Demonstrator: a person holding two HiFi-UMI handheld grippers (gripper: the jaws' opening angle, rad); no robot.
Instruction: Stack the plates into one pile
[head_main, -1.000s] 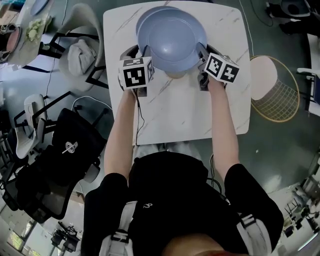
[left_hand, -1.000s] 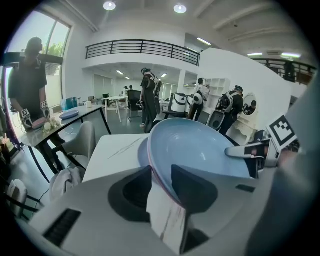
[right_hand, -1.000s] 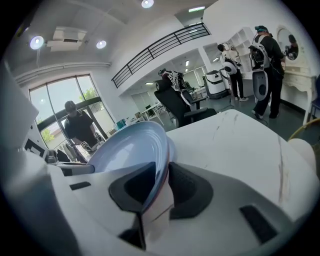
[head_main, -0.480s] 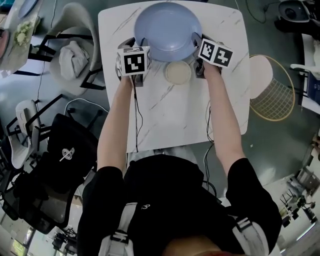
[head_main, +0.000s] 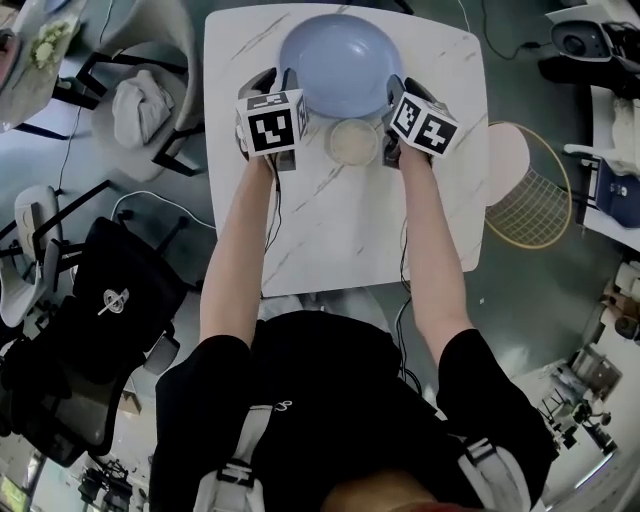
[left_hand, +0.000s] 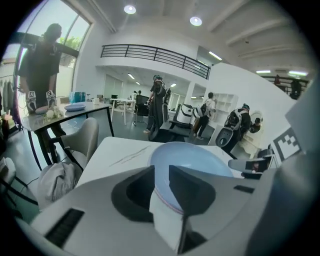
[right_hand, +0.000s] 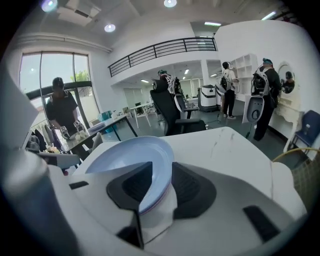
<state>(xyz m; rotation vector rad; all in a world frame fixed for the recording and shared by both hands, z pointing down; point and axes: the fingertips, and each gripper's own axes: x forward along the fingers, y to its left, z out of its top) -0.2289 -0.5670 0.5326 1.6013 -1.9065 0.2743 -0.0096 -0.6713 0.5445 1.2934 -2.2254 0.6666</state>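
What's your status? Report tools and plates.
Left tool just closing, right tool just opening, rim of blue plates between both. Pile down on table. Small cream dish apart, beside pile.

This is a big open work hall, something between an office and a test lab. A railed gallery (left_hand: 155, 52) runs under a ceiling with round spotlights (left_hand: 195, 21), beside tall windows (right_hand: 60, 75). Several tables (left_hand: 75, 112) and office chairs (head_main: 90, 330) stand around, and other people wearing backpack equipment (right_hand: 265, 80) stand near white shelves (right_hand: 245, 62).
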